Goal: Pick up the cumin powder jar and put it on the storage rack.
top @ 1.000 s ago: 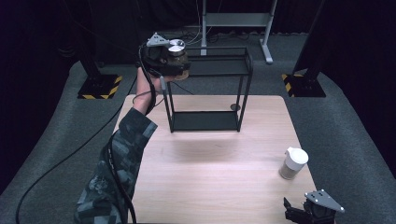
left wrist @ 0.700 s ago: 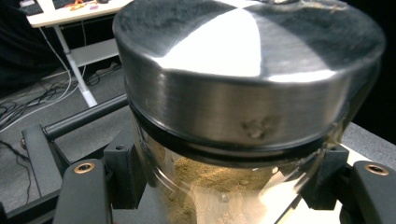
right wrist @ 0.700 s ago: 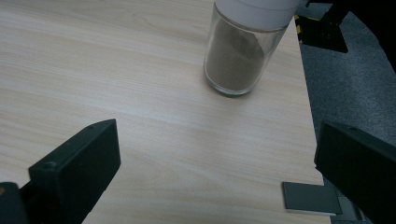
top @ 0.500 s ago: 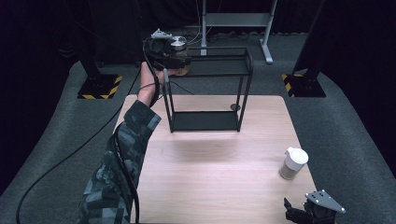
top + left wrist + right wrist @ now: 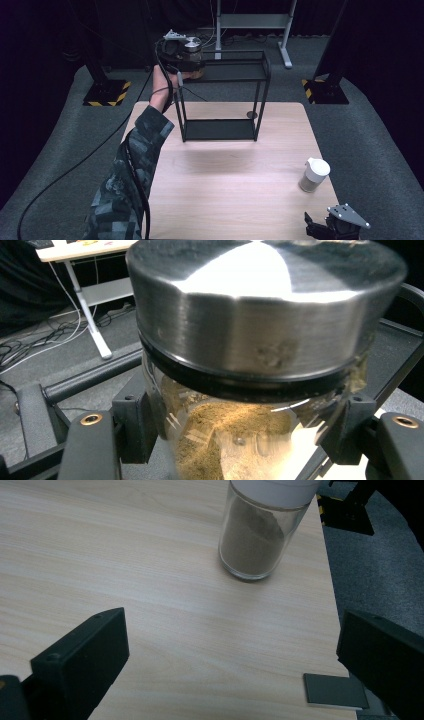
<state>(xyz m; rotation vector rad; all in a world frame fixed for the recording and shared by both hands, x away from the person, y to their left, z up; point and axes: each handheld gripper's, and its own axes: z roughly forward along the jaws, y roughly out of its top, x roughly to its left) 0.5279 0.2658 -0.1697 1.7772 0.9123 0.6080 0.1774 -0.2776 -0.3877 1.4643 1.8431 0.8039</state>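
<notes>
A glass jar (image 5: 250, 405) of brown powder, steel-lidded, upright over the black rack's (image 5: 222, 102) top shelf.

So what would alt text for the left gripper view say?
A glass jar of tan powder with a brushed-metal lid, clamped between two black jaws, is seen close up. Behind it runs the top shelf of a black metal rack, with grey carpet beyond.

We are seeing a clear glass jar (image 5: 240, 440) of brown powder wearing a brushed, shiny metal lid (image 5: 260, 305). The shelf rack (image 5: 222, 75) is looking like matt black metal. The desk (image 5: 230, 195) is showing pale, smooth wood grain, and the second glass jar (image 5: 255, 545) is carrying a white plastic cap (image 5: 317, 167).
</notes>
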